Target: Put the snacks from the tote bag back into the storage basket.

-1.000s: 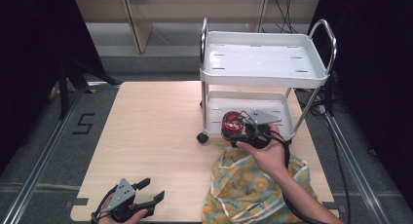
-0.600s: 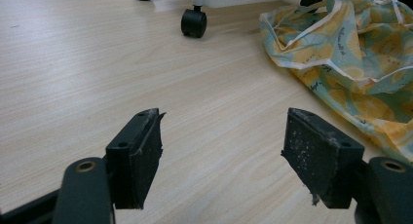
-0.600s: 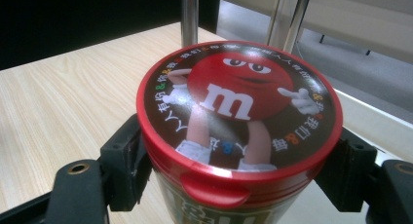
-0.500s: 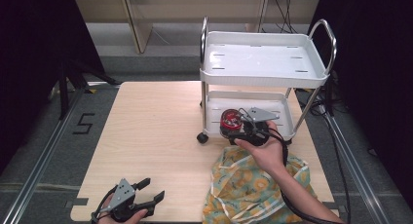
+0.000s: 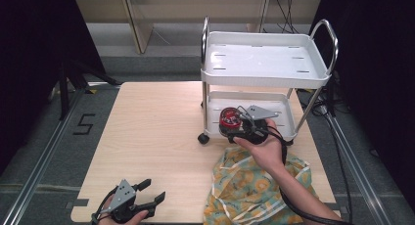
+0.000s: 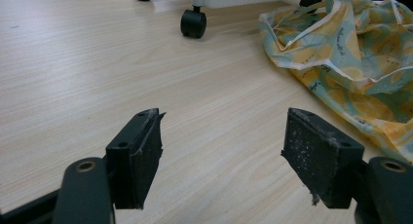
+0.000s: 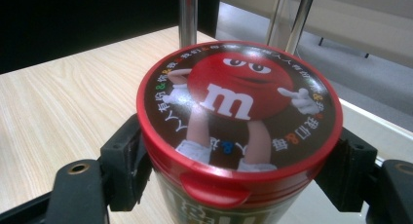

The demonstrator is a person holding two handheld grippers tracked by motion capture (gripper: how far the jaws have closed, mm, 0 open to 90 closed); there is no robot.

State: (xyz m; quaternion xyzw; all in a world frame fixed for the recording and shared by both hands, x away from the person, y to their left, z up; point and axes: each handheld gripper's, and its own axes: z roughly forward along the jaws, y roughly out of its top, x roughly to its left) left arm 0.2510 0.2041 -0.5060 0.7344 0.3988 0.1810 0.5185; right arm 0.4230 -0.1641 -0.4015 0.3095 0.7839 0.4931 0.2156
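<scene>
Wooden table [image 5: 156,137], white cart [image 5: 264,63] far right. Right gripper [image 5: 240,124] clamped on M&M's canister [image 7: 238,131] at lower shelf, likely for stowing. Left gripper [image 5: 147,200] jaws apart, idle near edge. Lemon-print bag [image 5: 249,186] near right.

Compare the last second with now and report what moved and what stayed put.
The right gripper, shut on the red-lidded candy tub, edged slightly further over the cart's lower shelf. Nothing was picked up or released. The left gripper stayed open at the table's near edge; the patterned bag and cart did not move.
</scene>
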